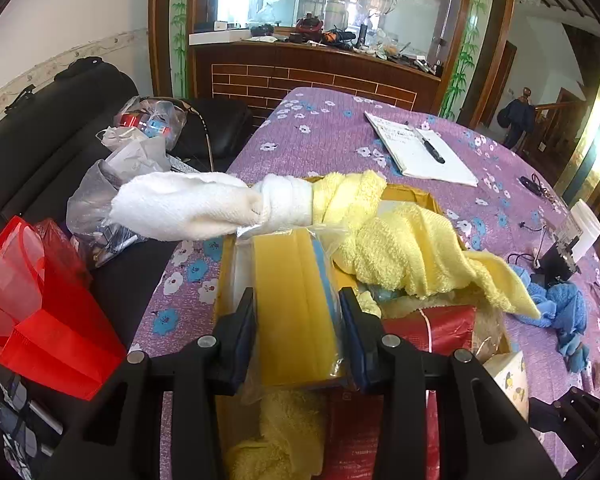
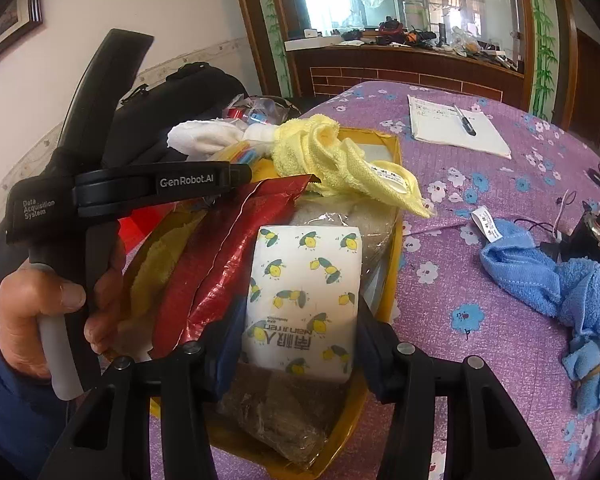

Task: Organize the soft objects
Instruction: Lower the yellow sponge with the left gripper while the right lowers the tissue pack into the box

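Note:
A yellow box (image 1: 410, 192) on the purple flowered table holds soft things. My left gripper (image 1: 298, 300) is shut on a clear-wrapped pack of yellow cloths (image 1: 294, 304), held over the box's left side. A white towel (image 1: 188, 204) knotted to a yellow towel (image 1: 404, 248) drapes across the box. My right gripper (image 2: 300, 320) is shut on a white tissue pack with lemon print (image 2: 304, 292), over the box (image 2: 392, 276). A red foil bag (image 2: 228, 256) lies in the box. A blue towel (image 2: 556, 280) lies on the table at right.
A notepad with a pen (image 1: 420, 148) lies at the table's far side. Red bags (image 1: 40, 308) and plastic bags (image 1: 112, 188) sit on the black sofa at left. Small black devices and cables (image 1: 556, 252) are at the table's right edge.

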